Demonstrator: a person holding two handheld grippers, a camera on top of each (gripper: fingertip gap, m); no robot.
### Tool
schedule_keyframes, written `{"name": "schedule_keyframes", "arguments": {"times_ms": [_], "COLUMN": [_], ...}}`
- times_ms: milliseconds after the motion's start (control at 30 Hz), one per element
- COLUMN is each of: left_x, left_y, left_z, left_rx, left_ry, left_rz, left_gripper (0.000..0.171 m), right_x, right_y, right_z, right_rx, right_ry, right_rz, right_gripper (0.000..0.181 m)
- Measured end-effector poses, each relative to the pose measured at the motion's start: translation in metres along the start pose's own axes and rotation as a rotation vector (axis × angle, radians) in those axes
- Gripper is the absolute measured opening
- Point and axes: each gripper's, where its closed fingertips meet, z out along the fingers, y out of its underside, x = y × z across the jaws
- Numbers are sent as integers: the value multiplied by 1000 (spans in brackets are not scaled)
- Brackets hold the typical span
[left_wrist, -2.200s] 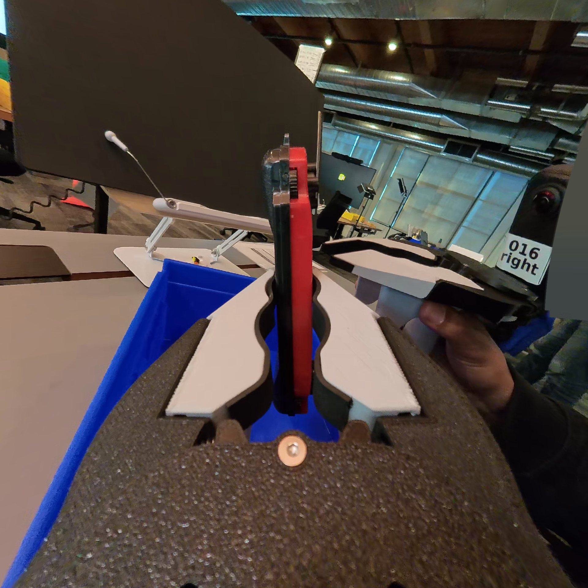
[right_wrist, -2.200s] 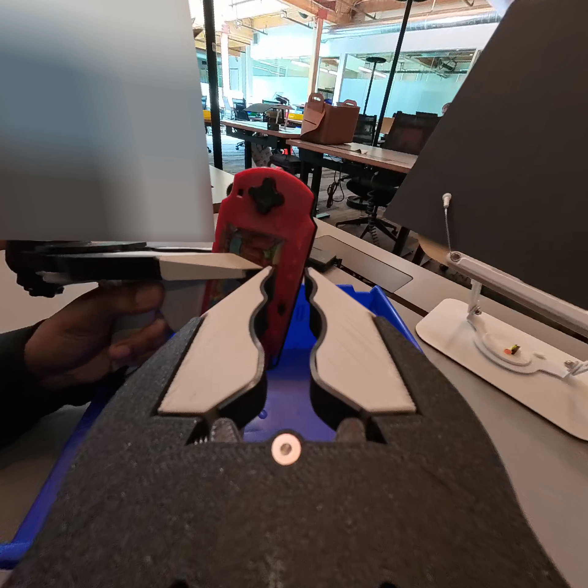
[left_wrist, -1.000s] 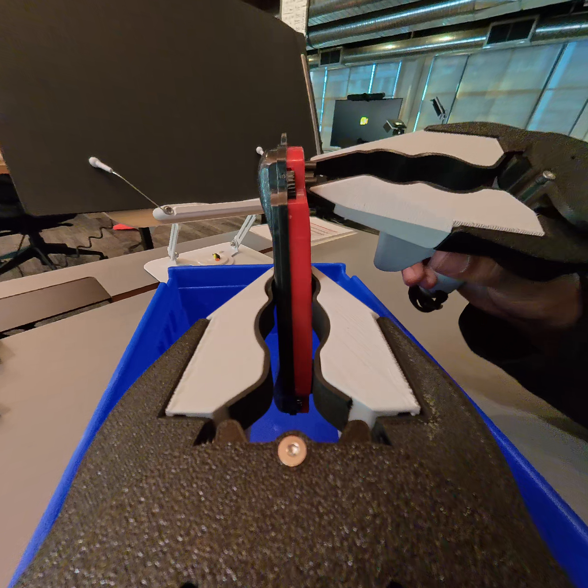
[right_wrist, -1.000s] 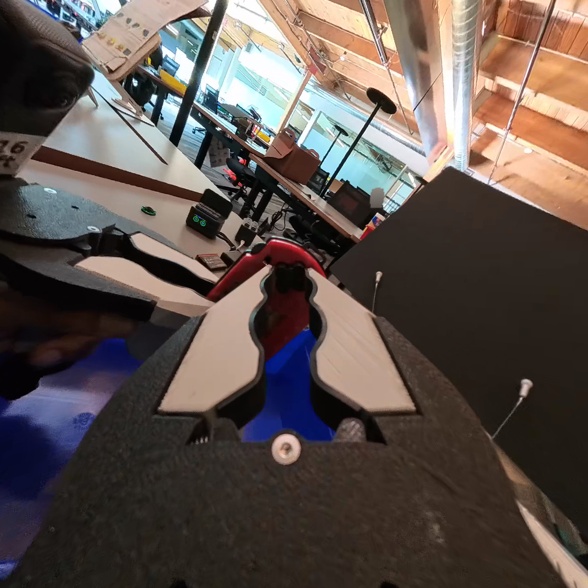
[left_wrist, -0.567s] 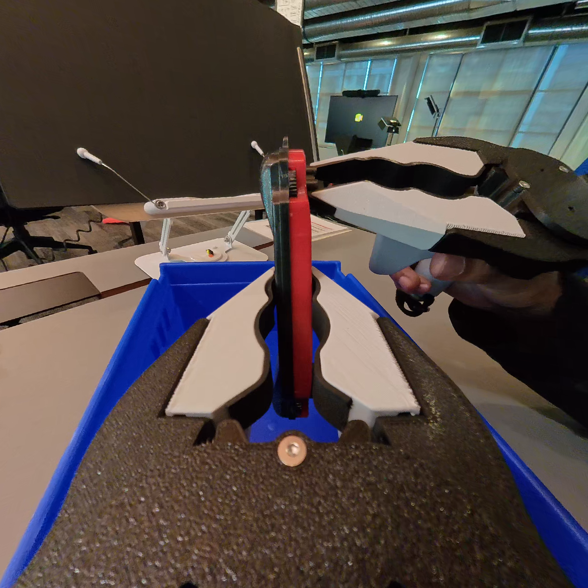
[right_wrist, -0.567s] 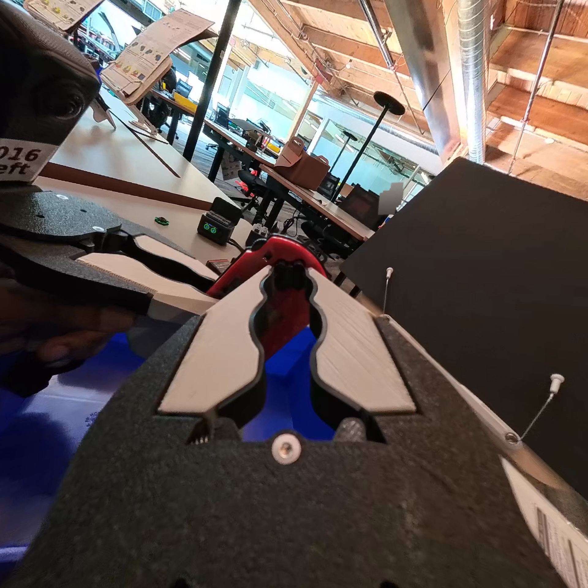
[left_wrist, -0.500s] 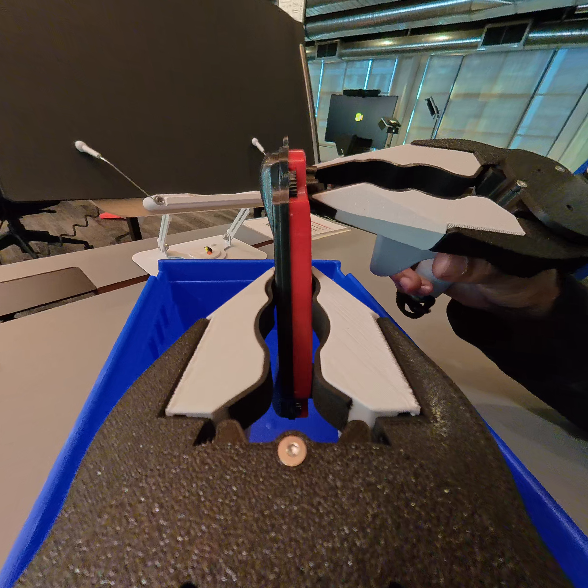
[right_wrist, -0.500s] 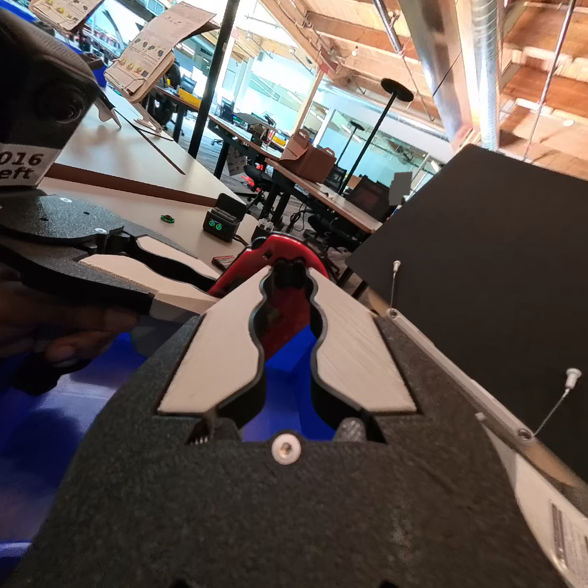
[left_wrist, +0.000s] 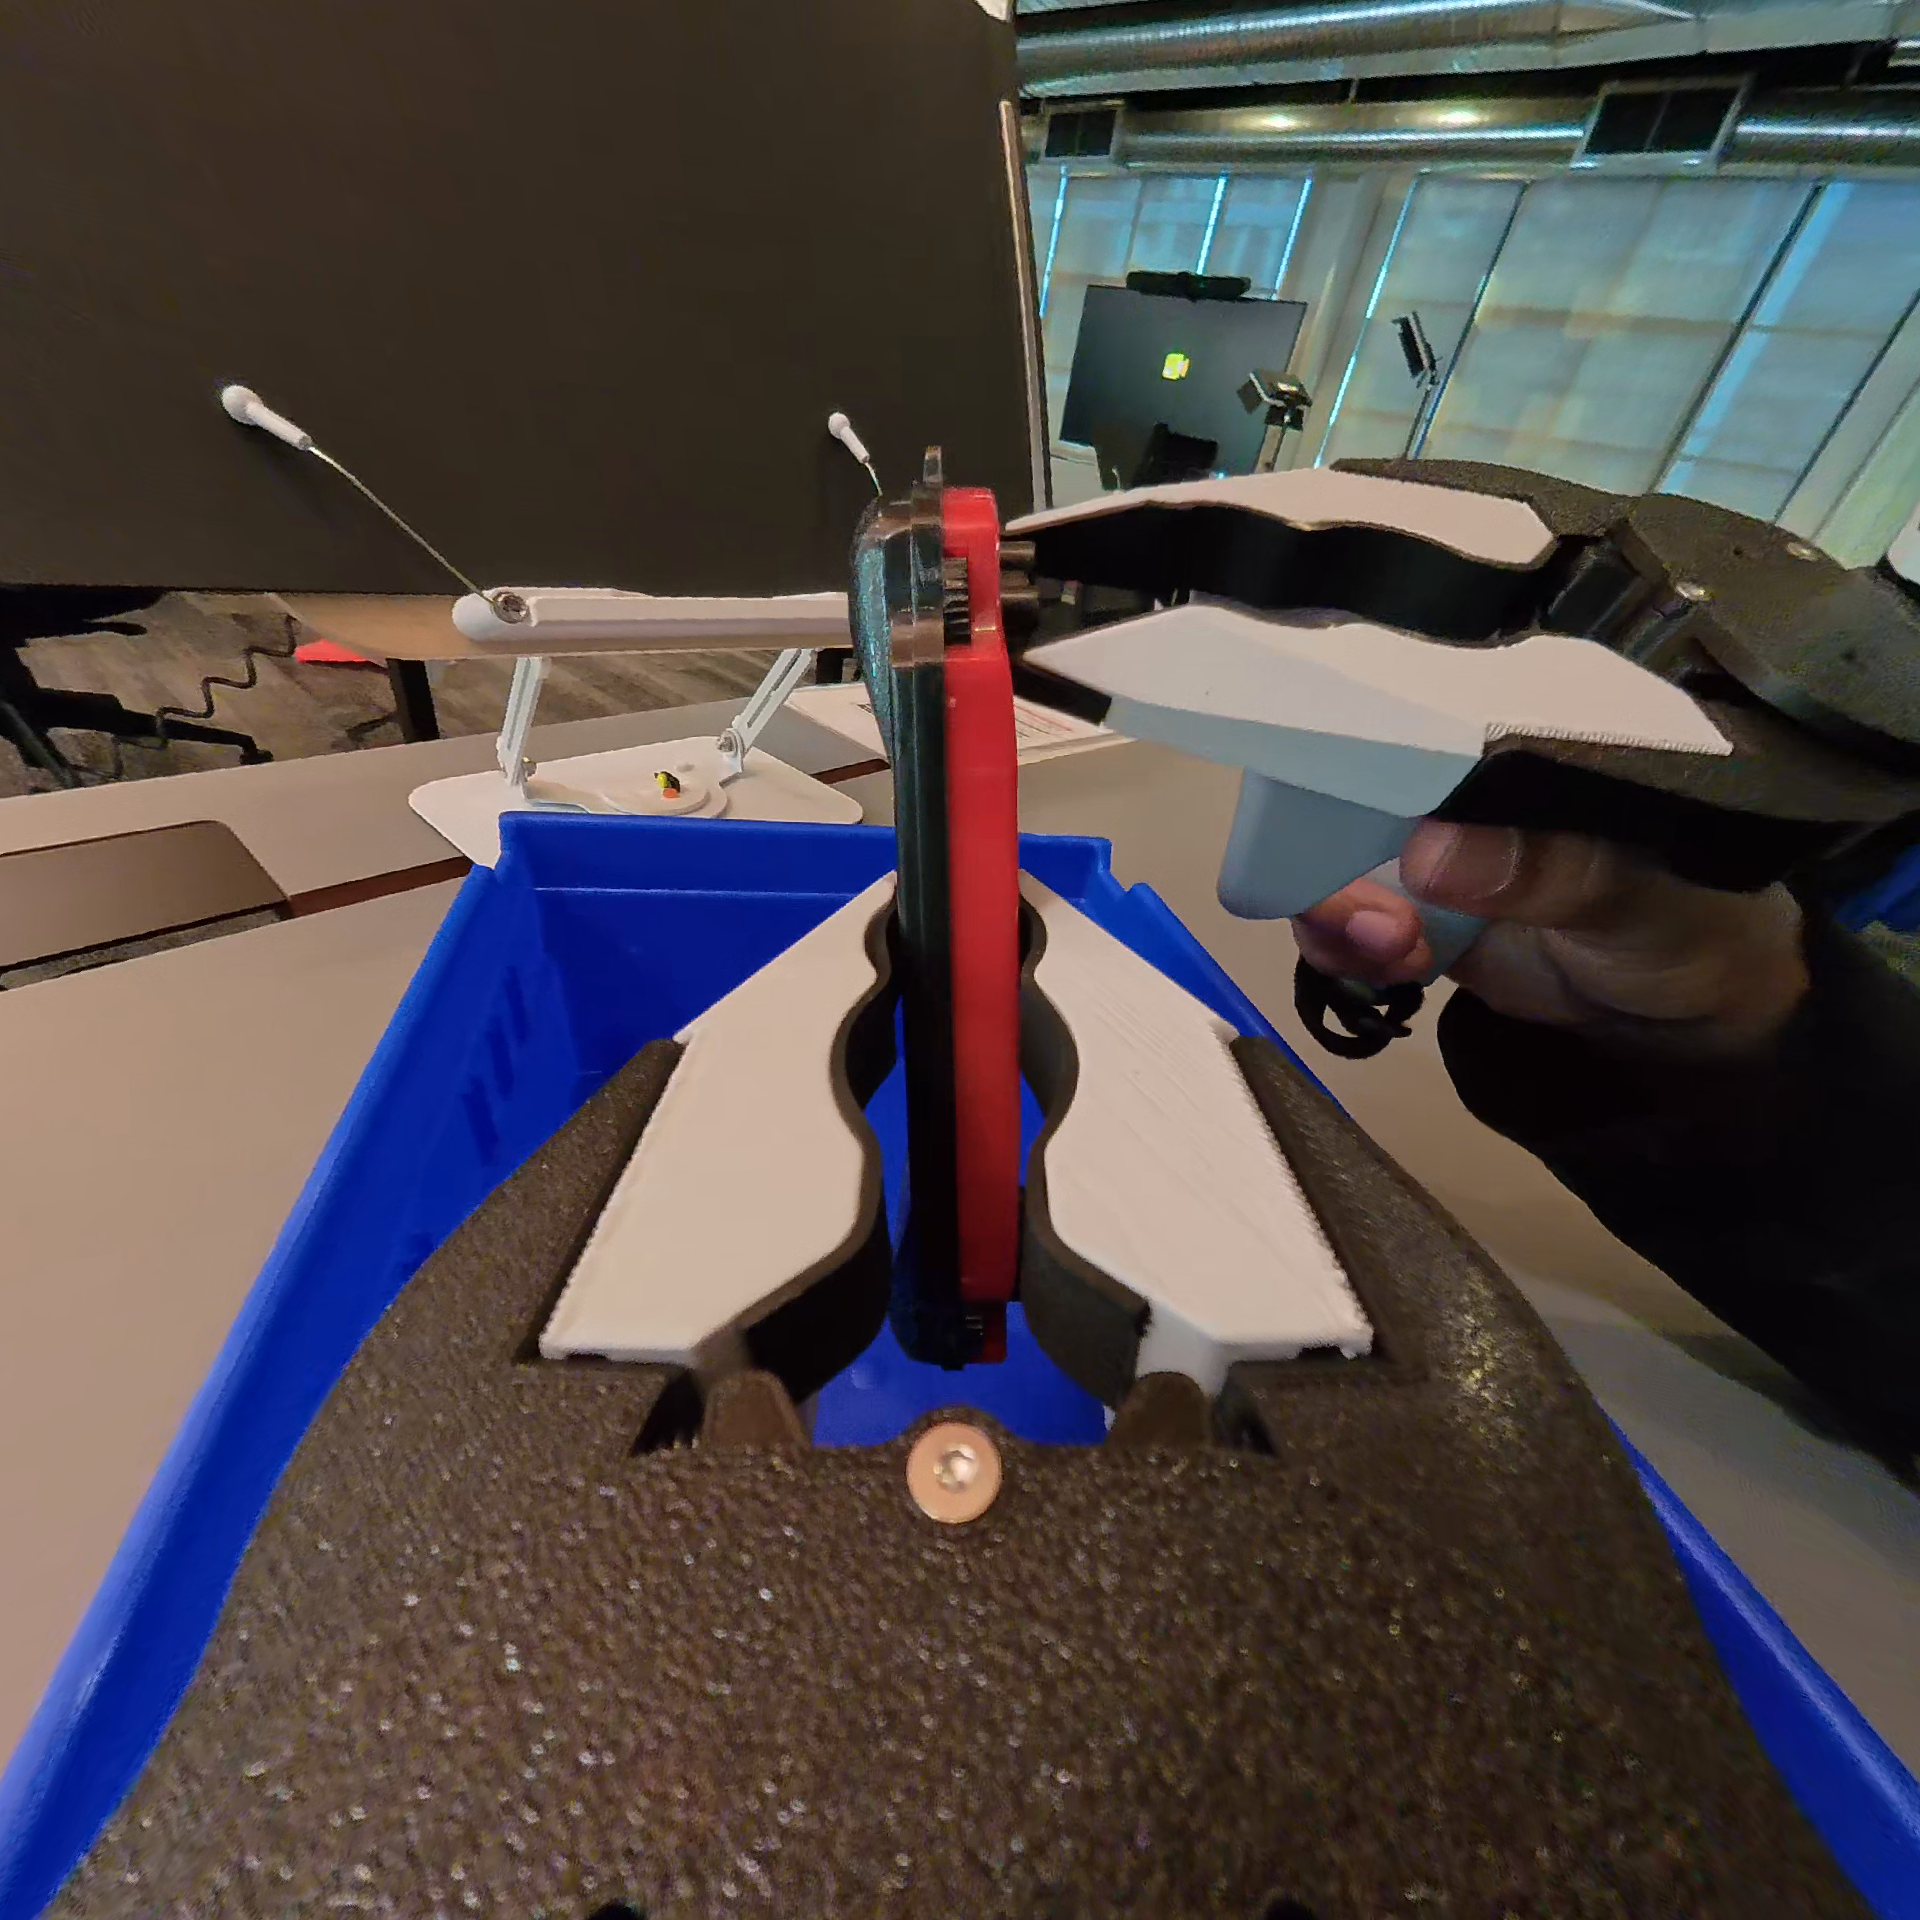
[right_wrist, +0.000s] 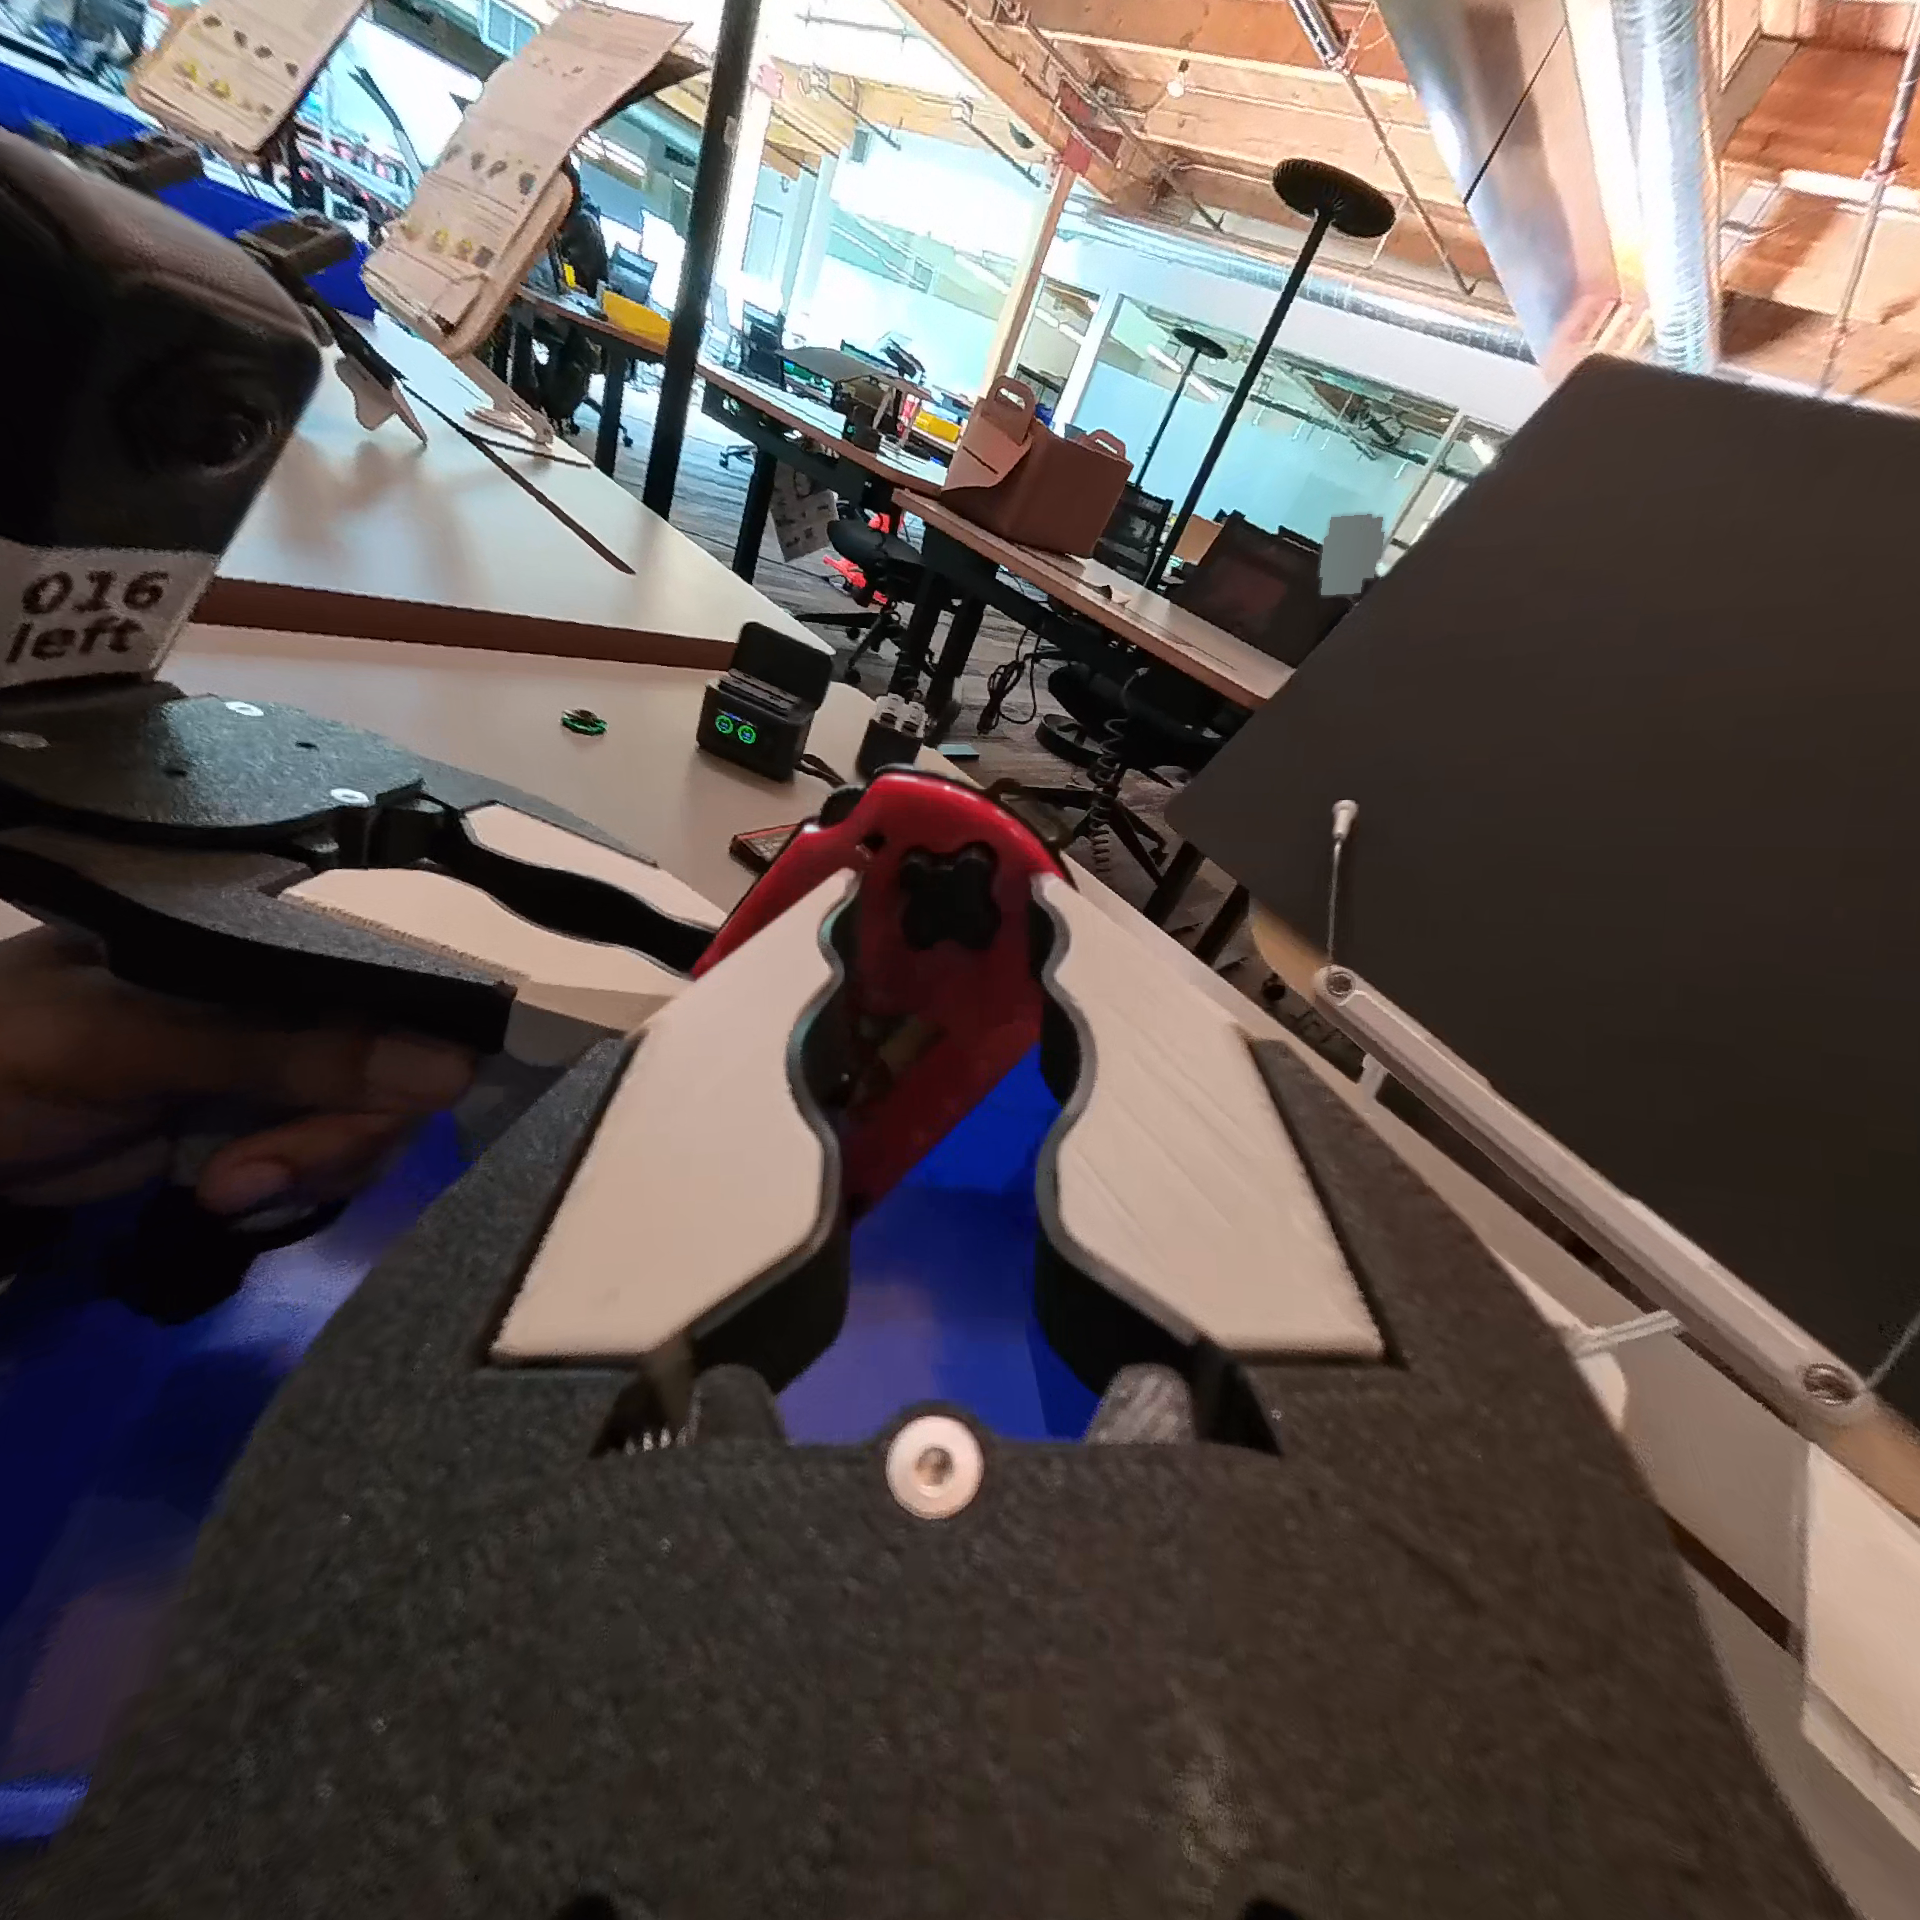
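Now my left gripper (left_wrist: 956, 904) is squeezed shut on the toy game player (left_wrist: 977, 1039). It is red on one side and black on the other. I hold it by its flat sides, low down, and it stands straight up between my two fingers. It hangs over the blue bin (left_wrist: 540, 987) and does not touch the bin. That grip has stayed the same the whole time.

What changed is my right gripper (left_wrist: 1023, 597). A little while ago it was lower and off to the side of the toy. Since then it has come up to the top end of the red side. In the last moment it has hardly moved.

From the right wrist view, the fingers of my right gripper (right_wrist: 945, 883) are part way open. The black cross button (right_wrist: 948, 902) sits in the gap between the two tips. I can see a bit of red on each side of the button, so the fingers are not pinching it. The tips are right up against the red face, but I cannot tell if they really touch it. My right gripper holds nothing.

The bin sits on a pale table (left_wrist: 156, 1091). Behind the bin is a white stand (left_wrist: 644, 623) with thin rods sticking up. Behind that is a big black board (left_wrist: 520, 260)
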Motion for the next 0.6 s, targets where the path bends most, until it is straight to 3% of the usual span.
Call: {"name": "schedule_keyframes", "arguments": {"times_ms": [267, 433, 600], "left_x": [-2, 6, 4], "left_y": [-3, -2, 1], "left_z": [-2, -2, 0], "left_rx": [3, 6, -5], "left_ry": [-66, -23, -27], "left_rz": [125, 122, 129], "left_gripper": [16, 17, 18], "right_x": [-4, 0, 1], "right_y": [-3, -2, 3], "right_z": [-2, -5, -3], "right_rx": [26, 33, -41], "right_ry": [-23, -59, -83], "right_rz": [7, -47, -82], "right_gripper": [23, 20, 17]}}
